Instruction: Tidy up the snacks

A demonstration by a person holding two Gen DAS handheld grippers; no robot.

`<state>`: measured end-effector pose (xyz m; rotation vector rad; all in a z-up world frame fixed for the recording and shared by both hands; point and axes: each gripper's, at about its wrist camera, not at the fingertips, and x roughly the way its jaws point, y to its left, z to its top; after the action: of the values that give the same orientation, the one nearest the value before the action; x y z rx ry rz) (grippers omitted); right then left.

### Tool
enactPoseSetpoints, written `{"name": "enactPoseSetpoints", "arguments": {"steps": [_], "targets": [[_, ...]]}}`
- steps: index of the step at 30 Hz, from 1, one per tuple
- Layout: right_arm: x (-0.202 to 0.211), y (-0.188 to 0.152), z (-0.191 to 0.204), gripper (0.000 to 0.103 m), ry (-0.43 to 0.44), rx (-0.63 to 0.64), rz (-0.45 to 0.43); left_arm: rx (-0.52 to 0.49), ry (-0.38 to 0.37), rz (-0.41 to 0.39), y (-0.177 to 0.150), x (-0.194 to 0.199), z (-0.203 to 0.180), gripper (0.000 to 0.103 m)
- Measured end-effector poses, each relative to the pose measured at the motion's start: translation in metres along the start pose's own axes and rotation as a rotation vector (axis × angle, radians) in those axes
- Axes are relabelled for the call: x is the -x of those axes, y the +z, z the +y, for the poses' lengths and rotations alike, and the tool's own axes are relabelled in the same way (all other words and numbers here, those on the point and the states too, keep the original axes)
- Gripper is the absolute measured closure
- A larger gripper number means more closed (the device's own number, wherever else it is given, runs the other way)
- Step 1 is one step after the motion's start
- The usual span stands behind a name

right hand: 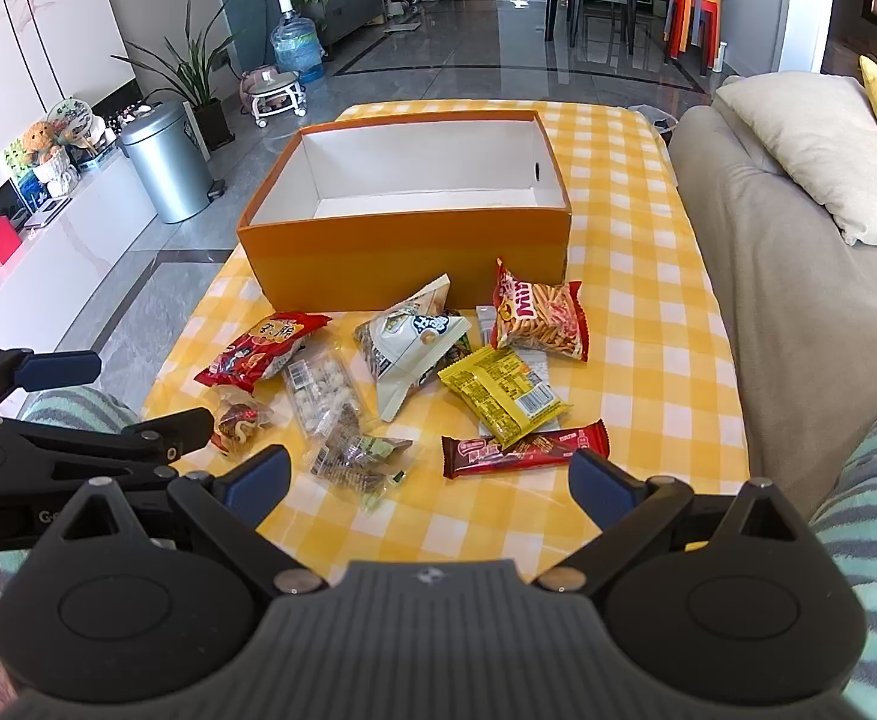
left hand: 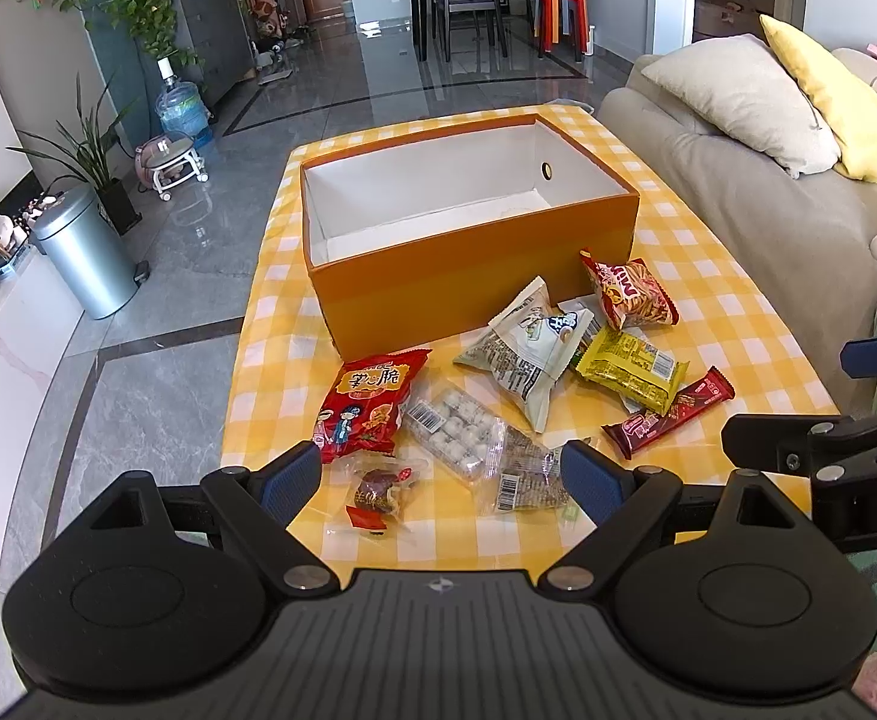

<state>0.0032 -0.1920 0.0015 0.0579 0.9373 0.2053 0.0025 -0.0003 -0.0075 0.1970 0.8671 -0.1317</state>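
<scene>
Snacks are lying loose on the yellow-checked tabletop [left hand: 708, 276], all on the near side of the orange box [left hand: 474, 276], whose white inside is sitting bare. Going left to right:

- red crisp packet [left hand: 372, 402], at 9 o'clock in the heap, just beside the clear tray of white sweets [left hand: 456, 429];
- small clear packet with dark contents [left hand: 378, 489], lying at 7 o'clock, nearest the left claw [left hand: 441, 480];
- clear packet of dark pieces [left hand: 525, 474], overlapping the tray's near end;
- white-green seed bag [left hand: 528, 348], sitting at the centre;
- yellow packet [left hand: 633, 369], touching the seed bag's right edge;
- red stick-snack bag [left hand: 627, 291], standing against the box's front wall at 1 o'clock;
- brown-red chocolate bar [left hand: 669, 414], lying at 4 o'clock, partly under the yellow packet.

Left claw is hovering spread, gripping nothing. Right claw [right hand: 429, 483] is likewise hovering spread and empty, over the bar's near side.

Sofa [left hand: 756, 204] is running along the tabletop's 3 o'clock edge.
</scene>
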Motion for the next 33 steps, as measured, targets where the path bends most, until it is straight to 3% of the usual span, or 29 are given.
{"name": "enactPoseSetpoints", "arguments": {"steps": [33], "targets": [[-0.0029, 0.0031, -0.0023, 0.007, -0.006, 0.001, 0.013, 0.011, 0.002, 0.013, -0.0041, -0.0022, 0.0059, 0.000]]}}
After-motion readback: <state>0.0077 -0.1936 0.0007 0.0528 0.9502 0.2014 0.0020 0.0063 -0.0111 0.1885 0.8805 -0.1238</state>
